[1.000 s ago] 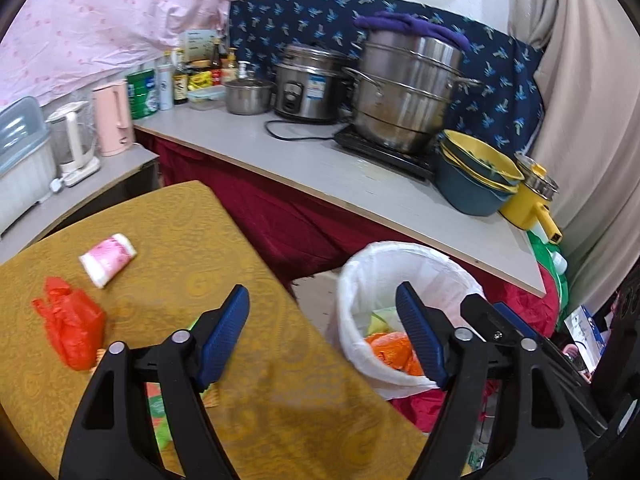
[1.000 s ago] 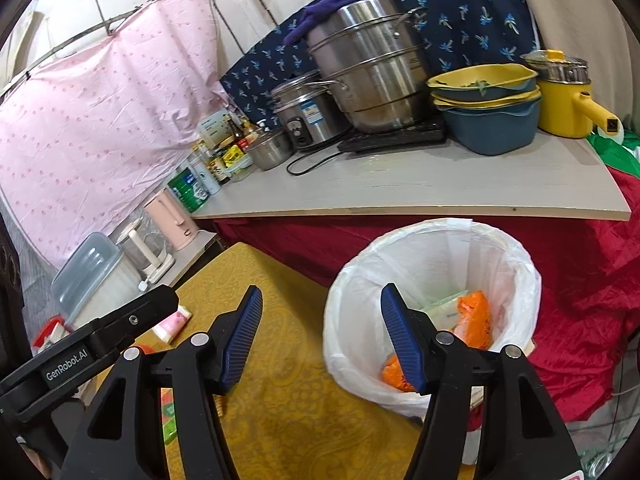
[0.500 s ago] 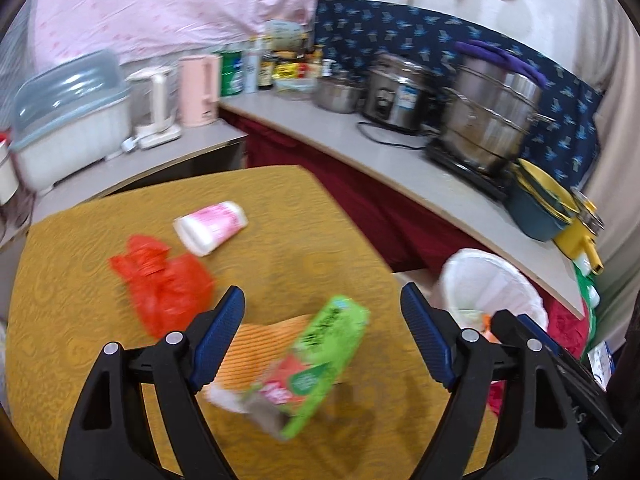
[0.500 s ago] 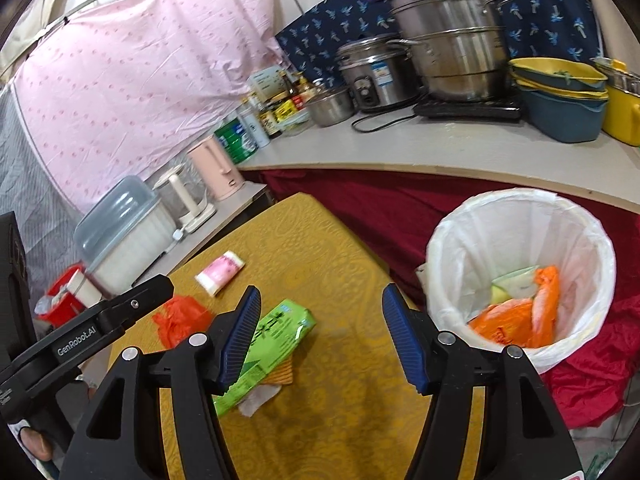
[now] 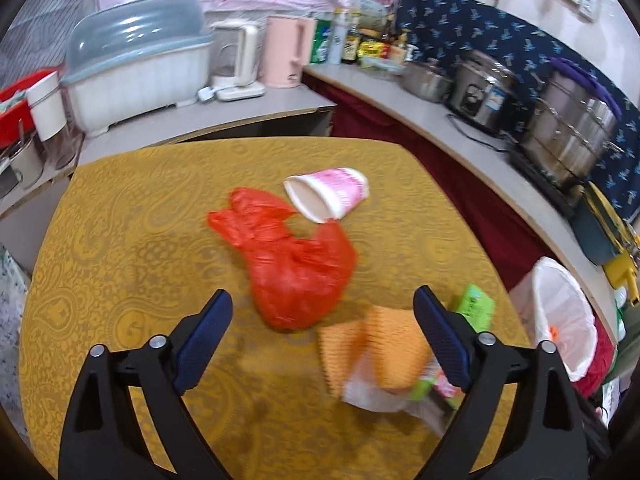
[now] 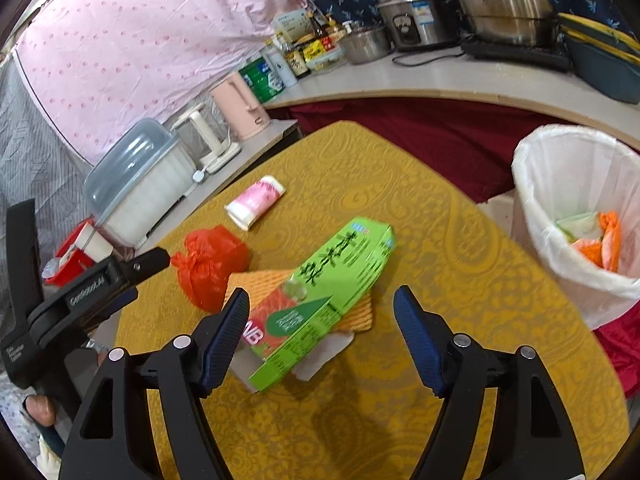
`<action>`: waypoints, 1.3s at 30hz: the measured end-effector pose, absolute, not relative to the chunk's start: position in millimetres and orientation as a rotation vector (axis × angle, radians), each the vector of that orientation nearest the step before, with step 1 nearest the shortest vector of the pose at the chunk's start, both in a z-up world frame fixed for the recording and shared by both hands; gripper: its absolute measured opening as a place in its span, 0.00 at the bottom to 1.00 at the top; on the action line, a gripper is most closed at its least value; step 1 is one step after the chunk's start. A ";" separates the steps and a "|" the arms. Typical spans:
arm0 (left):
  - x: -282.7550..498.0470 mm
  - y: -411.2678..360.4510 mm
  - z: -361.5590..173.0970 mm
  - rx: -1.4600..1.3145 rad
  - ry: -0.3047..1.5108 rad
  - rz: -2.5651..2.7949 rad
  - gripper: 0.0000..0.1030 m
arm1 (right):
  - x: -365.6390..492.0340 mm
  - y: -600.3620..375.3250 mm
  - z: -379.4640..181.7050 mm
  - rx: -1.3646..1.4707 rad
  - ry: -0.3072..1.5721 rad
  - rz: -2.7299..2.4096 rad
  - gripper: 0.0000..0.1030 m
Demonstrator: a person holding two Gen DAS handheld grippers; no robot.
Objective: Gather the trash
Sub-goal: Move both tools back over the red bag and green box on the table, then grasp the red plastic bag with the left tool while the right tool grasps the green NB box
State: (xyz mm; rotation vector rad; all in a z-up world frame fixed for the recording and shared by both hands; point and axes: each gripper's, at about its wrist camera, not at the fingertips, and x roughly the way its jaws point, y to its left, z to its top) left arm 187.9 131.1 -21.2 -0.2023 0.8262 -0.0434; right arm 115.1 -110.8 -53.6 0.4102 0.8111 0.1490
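A crumpled red plastic bag (image 5: 298, 272) lies on the yellow table (image 5: 132, 240), just ahead of my open, empty left gripper (image 5: 322, 320). A pink paper cup (image 5: 328, 196) lies on its side behind the bag. A green carton (image 6: 320, 300) rests on an orange cloth (image 6: 260, 284) and a white wrapper, ahead of my open, empty right gripper (image 6: 322, 320). The red bag (image 6: 212, 264) and cup (image 6: 256, 200) lie further left. A white-lined trash bin (image 6: 576, 216) with orange and green trash stands beside the table on the right. The left gripper's body (image 6: 80, 288) shows at left.
A counter (image 6: 440, 76) runs behind the table with pots, a rice cooker, bottles and stacked bowls. A side shelf (image 5: 200, 116) holds a dish box, a blender and a pink kettle. Dark red cloth hangs between table and counter.
Both grippers have swung left from the bin toward the table. The red bag now sits between the left jaws' line; the green carton now lies just ahead of the right gripper.
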 end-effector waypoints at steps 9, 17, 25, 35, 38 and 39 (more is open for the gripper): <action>227.3 152.0 -56.2 -0.256 0.919 -0.021 0.89 | 131.0 -88.3 -71.7 0.389 0.869 0.158 0.70; 245.8 150.3 -80.3 -0.307 0.977 -0.117 0.57 | 143.5 -80.4 -80.6 0.372 0.900 0.159 0.70; 223.9 140.3 -78.1 -0.240 0.957 -0.140 0.29 | 143.7 -75.6 -86.6 0.370 0.920 0.149 0.70; 188.9 132.7 -78.1 -0.228 0.971 -0.161 0.28 | 137.6 -71.2 -98.0 0.420 0.954 0.165 0.65; 179.1 130.4 -79.4 -0.221 0.975 -0.168 0.27 | 134.1 -70.4 -99.4 0.421 0.956 0.162 0.60; 176.6 130.4 -79.7 -0.222 0.977 -0.170 0.27 | 132.8 -70.8 -99.1 0.420 0.955 0.162 0.59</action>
